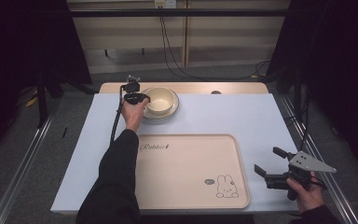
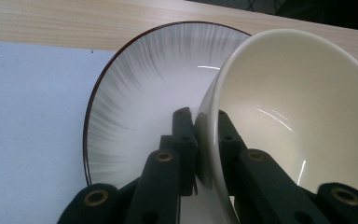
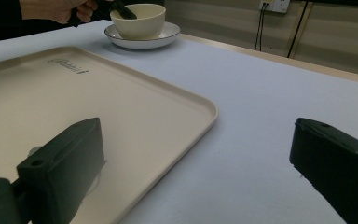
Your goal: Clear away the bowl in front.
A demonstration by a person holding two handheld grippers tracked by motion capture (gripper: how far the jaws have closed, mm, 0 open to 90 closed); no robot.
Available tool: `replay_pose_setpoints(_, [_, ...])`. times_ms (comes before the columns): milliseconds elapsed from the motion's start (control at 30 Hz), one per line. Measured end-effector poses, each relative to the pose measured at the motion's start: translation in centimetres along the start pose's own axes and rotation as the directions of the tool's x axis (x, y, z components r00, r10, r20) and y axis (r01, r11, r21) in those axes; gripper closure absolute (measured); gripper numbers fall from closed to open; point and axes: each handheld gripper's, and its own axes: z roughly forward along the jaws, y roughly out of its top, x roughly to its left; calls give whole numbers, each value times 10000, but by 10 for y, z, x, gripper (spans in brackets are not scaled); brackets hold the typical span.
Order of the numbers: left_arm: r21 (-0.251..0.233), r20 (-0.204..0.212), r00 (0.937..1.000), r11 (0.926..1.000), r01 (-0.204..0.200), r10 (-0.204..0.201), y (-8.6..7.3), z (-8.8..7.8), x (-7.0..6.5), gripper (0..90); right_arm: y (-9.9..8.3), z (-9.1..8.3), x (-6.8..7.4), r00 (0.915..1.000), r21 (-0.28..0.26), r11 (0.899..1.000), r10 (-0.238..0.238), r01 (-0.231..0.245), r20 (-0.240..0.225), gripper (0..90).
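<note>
The left gripper (image 1: 139,97) is reaching to the far side of the surface (image 1: 242,116), and its fingers (image 2: 184,140) are clamping the near rim of the cream bowl (image 1: 159,100), one finger outside the wall and one inside. The bowl is sitting on a streaked plate (image 2: 135,102) with a dark edge, and that plate is lying just beside the wooden strip (image 2: 51,21) along the far edge of the surface. To the right of the bowl, white surface is running open all the way to the right edge. Nearer the person, the beige tray (image 1: 191,172) with the rabbit drawing is lying flat, its near edge close to the surface's near edge. The right gripper (image 1: 269,162) is hovering just off the tray's right side, well apart from the bowl, its fingers (image 3: 60,172) standing wide apart and holding nothing.
</note>
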Motion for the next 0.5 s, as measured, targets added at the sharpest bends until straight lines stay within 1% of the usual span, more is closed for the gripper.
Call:
replay_pose_setpoints(67, [-8,40,10000,10000,78,-78,0,0,0,827,0,0,1,10000,41,10000,11,-11,-32,24])
replay_pose_setpoints(167, [-17,51,10000,10000,79,-79,0,-1,0,827,0,0,1,10000,53,10000,-18,18,-26,24])
replay_pose_setpoints(200, [-119,143,9998,9999,116,-114,0,-2,0,826,0,0,1,10000,51,10000,1,0,-42,24])
replay_pose_setpoints(233, [-119,143,9998,9999,116,-114,0,-2,0,826,0,0,1,10000,51,10000,1,0,-42,24])
replay_pose_setpoints(267, [-148,287,9994,9997,217,-212,1,-4,1,826,0,0,1,10000,53,10000,-12,12,6,24])
replay_pose_setpoints(300, [-148,287,9994,9997,217,-212,1,-4,1,827,0,0,1,10000,53,10000,-12,12,6,24])
replay_pose_setpoints(333, [-160,385,9991,9997,206,-200,2,-6,2,827,0,0,1,10000,46,10000,-15,15,-56,25])
replay_pose_setpoints(367, [-137,345,9993,9998,138,-133,3,-7,2,827,-1,0,1,9999,48,10000,-86,87,-97,24])
replay_pose_setpoints(433, [-170,339,9993,9997,154,-148,3,-8,2,827,-1,0,1,9999,47,9999,-110,110,-89,25])
replay_pose_setpoints(467, [-168,444,9986,9995,279,-271,4,-11,2,826,-1,0,1,9999,27,10000,-87,87,-72,24])
replay_pose_setpoints(500, [-204,461,9986,9995,251,-241,4,-12,2,827,-1,0,1,9999,27,9999,-104,104,-65,25])
